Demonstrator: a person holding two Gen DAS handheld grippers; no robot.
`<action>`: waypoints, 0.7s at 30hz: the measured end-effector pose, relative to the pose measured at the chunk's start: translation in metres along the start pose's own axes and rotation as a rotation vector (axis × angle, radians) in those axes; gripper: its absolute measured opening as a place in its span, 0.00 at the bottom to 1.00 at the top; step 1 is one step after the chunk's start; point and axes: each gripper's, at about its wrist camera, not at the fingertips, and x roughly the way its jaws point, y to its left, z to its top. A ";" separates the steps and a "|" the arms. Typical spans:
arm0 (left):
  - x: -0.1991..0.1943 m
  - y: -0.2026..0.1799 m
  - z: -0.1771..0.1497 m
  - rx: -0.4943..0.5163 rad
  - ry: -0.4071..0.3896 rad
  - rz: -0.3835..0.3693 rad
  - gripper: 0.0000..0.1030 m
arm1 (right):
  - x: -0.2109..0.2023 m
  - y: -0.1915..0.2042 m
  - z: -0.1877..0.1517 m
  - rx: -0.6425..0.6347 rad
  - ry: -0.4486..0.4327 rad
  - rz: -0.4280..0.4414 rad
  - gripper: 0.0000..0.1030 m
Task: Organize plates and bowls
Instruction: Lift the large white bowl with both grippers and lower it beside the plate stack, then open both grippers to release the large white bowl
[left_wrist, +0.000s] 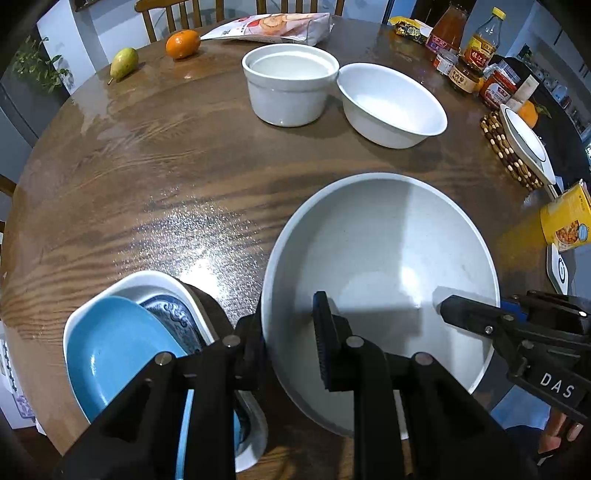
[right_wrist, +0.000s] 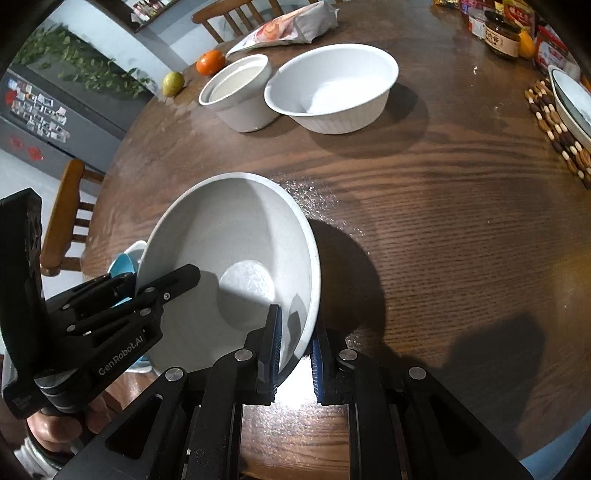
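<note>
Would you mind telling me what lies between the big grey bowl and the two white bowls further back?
Only bare wooden table separates the grey bowl from the straight-sided bowl and wide bowl; both wrist views show it.

Stacked plates (left_wrist: 110, 350) partly behind the tongs, jar labels (left_wrist: 463, 79) unreadable, yellow box (left_wrist: 567, 219) cut off

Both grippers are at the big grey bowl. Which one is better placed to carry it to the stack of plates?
Probably the left gripper: its jaws straddle the bowl rim on the side nearest the blue plate stack. The right gripper holds the far rim.
</note>
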 end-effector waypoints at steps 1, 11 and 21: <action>0.000 -0.001 0.000 0.000 -0.001 0.002 0.19 | -0.001 0.000 0.000 -0.003 -0.003 -0.002 0.15; 0.005 -0.003 -0.002 -0.005 0.007 0.009 0.21 | 0.000 -0.004 -0.004 -0.015 -0.013 -0.010 0.15; 0.005 -0.003 -0.003 -0.002 0.014 0.014 0.25 | -0.001 -0.005 -0.004 -0.006 0.006 -0.006 0.16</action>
